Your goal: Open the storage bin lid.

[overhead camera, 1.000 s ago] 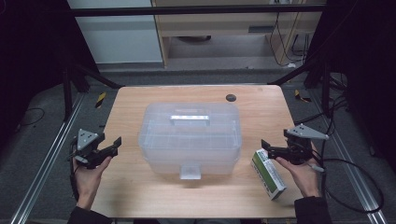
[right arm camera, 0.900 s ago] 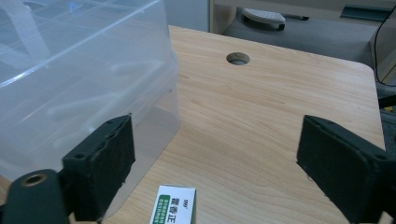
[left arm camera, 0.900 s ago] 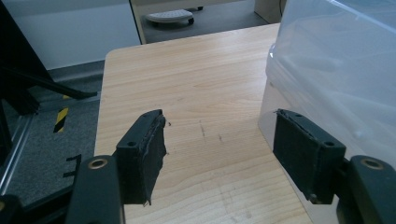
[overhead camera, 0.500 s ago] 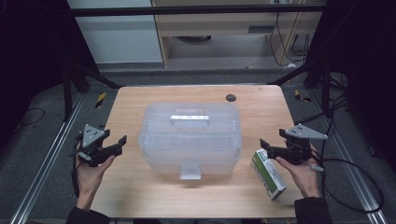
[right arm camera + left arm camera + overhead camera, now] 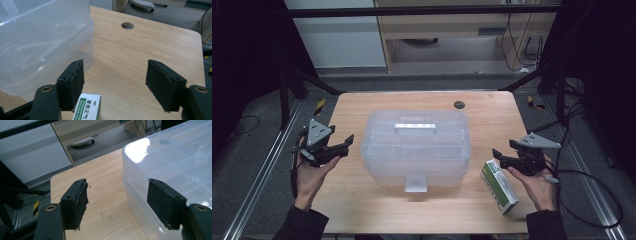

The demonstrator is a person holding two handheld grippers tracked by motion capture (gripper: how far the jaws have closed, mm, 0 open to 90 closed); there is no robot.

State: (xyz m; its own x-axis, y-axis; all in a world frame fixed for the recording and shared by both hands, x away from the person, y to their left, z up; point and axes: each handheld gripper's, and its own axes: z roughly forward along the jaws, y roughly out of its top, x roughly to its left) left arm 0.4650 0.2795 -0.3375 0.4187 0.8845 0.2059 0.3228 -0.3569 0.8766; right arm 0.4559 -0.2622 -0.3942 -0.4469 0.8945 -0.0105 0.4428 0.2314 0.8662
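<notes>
A clear plastic storage box [image 5: 416, 148] with a lid and a white top handle stands in the middle of the wooden table [image 5: 362, 107]. My left gripper [image 5: 346, 141] hangs open just left of the box; in the left gripper view the box's corner [image 5: 160, 157] lies ahead of the right jaw. My right gripper [image 5: 498, 156] is open at the box's right, above a green and white carton [image 5: 499, 185] lying flat on the table. In the right gripper view the carton's end [image 5: 87, 110] sits by the left jaw, with the box [image 5: 37, 37] at the left.
A round cable hole [image 5: 459, 105] is in the table near the far edge. Metal rails [image 5: 254, 185] run along both sides of the table. Cables [image 5: 592, 200] trail on the floor at the right. Bare wood lies in front of the box.
My left gripper has moved right and a little forward, closer to the box's left side. The right gripper, the carton and the box have stayed put.
</notes>
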